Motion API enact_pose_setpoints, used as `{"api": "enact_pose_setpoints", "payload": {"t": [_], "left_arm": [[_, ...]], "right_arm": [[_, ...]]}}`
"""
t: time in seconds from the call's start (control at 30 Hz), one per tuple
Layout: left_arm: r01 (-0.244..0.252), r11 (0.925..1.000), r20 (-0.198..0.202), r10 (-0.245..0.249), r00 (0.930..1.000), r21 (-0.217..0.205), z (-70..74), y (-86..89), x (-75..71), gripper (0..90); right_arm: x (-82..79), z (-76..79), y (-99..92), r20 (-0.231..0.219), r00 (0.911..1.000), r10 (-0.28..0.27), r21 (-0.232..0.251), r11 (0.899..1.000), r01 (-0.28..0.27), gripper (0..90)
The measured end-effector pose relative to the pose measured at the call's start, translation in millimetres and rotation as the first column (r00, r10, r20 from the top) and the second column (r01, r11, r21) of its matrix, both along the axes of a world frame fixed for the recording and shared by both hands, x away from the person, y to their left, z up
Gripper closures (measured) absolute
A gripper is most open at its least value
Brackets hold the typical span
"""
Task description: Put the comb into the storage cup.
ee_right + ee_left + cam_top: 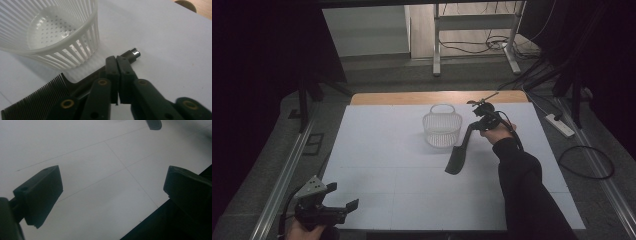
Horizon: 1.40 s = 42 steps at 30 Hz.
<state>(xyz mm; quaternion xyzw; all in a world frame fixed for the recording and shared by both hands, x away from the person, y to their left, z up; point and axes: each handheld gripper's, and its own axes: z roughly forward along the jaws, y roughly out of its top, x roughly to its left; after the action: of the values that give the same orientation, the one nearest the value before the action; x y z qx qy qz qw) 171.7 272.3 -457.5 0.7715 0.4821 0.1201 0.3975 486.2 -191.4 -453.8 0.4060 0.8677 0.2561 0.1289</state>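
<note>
The left gripper sits nearest the camera at the lower left of the high view, held in a hand over the near edge of the worktop, its two blocky black jaws spread wide with nothing between them; in the left gripper view they stand far apart at the frame's left and right over bare white sheet crossed by thin seam lines. One right gripper shows at the lower middle of the right gripper view, its jaws pressed nearly together on the handle of a single black comb, a flat plastic piece with a row of fine, close teeth at the lower left and a slim stem ending in a shiny metal tip right of centre. In the high view the comb slants from the centre right down toward the middle of the worktop, its broad toothed end lowest. One white plastic basket, round, with thin vertical ribs, a perforated floor and a loop handle, stands just beside the comb, at upper left in the right gripper view. No writing can be read anywhere.
</note>
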Motion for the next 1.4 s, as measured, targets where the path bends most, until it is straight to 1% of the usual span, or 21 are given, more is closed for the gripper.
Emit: {"api": "enact_pose_setpoints", "payload": {"t": [0.23,0.27,0.37,0.4,0.43,0.47,0.6,0.67,0.9,1.03,1.23,1.37,1.4], "left_arm": [[-0.001,1.0,-0.001,0.001,1.0,0.0,-0.1,0.1,0.0,3.1],[-0.002,1.0,-0.001,0.002,1.0,0.0,-0.1,0.2,0.0,3.0],[-0.002,1.0,-0.001,0.002,1.0,-0.001,-0.1,0.2,-0.1,3.0],[-0.003,1.0,0.0,0.003,1.0,0.0,0.0,0.2,-0.1,3.1],[-0.003,1.0,0.0,0.003,1.0,0.0,0.0,0.2,-0.1,3.1],[-0.003,1.0,-0.001,0.003,1.0,0.0,0.0,0.2,-0.1,3.1],[-0.004,1.0,-0.001,0.004,1.0,-0.003,-0.1,0.4,-0.1,3.2],[-0.005,1.0,-0.001,0.005,1.0,-0.002,-0.1,0.6,-0.1,3.2],[-0.005,1.0,0.0,0.005,1.0,-0.001,-0.1,0.6,-0.2,3.3],[-0.006,1.0,-0.001,0.006,1.0,-0.001,-0.1,0.6,-0.2,3.3],[-0.006,1.0,-0.002,0.006,1.0,0.0,-0.1,0.2,-0.2,3.3],[-0.007,1.0,-0.002,0.007,1.0,0.001,-0.1,0.3,-0.2,3.3],[-0.007,1.0,-0.002,0.007,1.0,0.001,-0.1,0.3,-0.2,3.3]], "right_arm": [[5.1,-9.1,6.5,0.008,0.9999,0.011,-0.002,1.0,-0.011,89.1],[6.7,-13.3,8.8,0.002,0.9999,0.012,-0.004,1.0,-0.012,89.0],[8.4,-17.9,10.6,-0.004,0.9999,0.01,-0.004,1.0,-0.01,89.0],[9.8,-22.3,12.3,-0.012,0.9999,0.004,0.0,1.0,-0.004,89.0],[9.8,-22.3,12.3,-0.012,0.9999,0.004,0.0,1.0,-0.004,89.0],[11.6,-26.6,14.0,-0.017,0.9999,0.004,0.004,1.0,-0.004,89.1],[14.4,-34.1,18.3,-0.022,0.9997,0.003,-0.012,1.0,-0.003,89.1],[15.7,-36.9,19.6,-0.024,0.9997,0.003,-0.011,1.0,-0.003,89.1],[17.2,-43.5,21.4,-0.037,0.9993,-0.001,-0.032,0.999,0.0,89.0],[16.0,-45.5,20.3,-0.048,0.9989,-0.001,-0.032,0.999,0.0,89.0],[12.0,-46.8,21.6,-0.062,0.9979,0.017,-0.033,0.999,-0.019,89.0],[4.8,-48.0,24.2,-0.078,0.9959,0.046,-0.044,0.998,-0.05,89.1],[4.8,-48.0,24.2,-0.078,0.9959,0.046,-0.044,0.998,-0.05,89.1]]}}
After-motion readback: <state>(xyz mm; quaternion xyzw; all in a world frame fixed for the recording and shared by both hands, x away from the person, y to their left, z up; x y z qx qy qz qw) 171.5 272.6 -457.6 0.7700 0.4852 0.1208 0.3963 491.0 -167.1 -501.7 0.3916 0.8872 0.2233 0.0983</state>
